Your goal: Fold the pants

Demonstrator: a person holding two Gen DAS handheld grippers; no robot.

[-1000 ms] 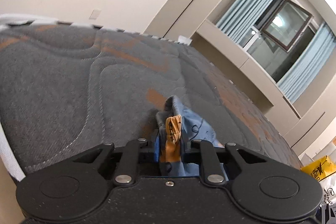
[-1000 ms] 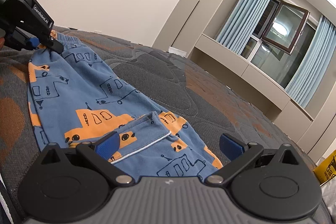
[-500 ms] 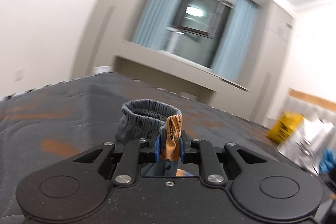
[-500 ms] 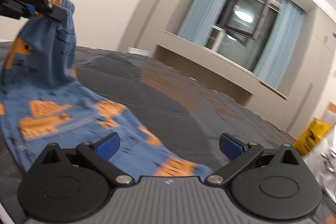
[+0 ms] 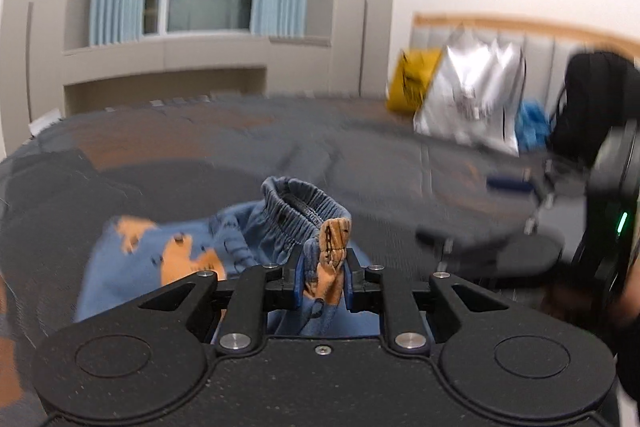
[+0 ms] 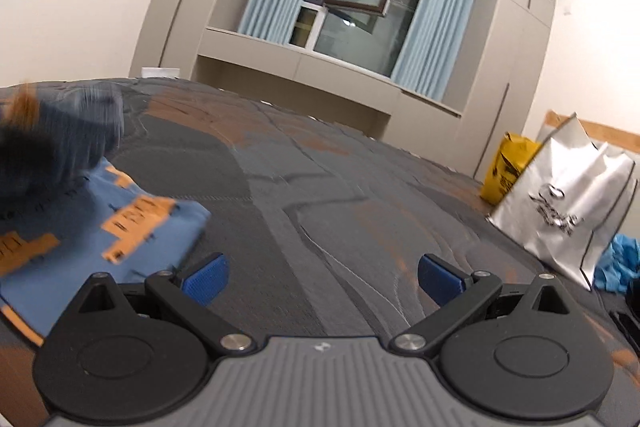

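Observation:
Blue pants with orange truck prints lie on the grey quilted mattress. My left gripper pinches an orange and blue bunch of the elastic waistband between its blue pads; its jaws are opening slightly, with the fabric still between them. In the right wrist view my right gripper stands open over bare mattress with nothing between its fingers, and the pants lie to its left with a lifted, blurred part above them. The right gripper also shows blurred at the right of the left wrist view.
A silver bag, a yellow bag and a blue bundle stand at the mattress's far right end against a padded headboard. Built-in cabinets and a curtained window run along the far side.
My left gripper has swung round to the right, carrying the waistband up and over the rest of the pants. My right gripper slid right off the pants, still open.

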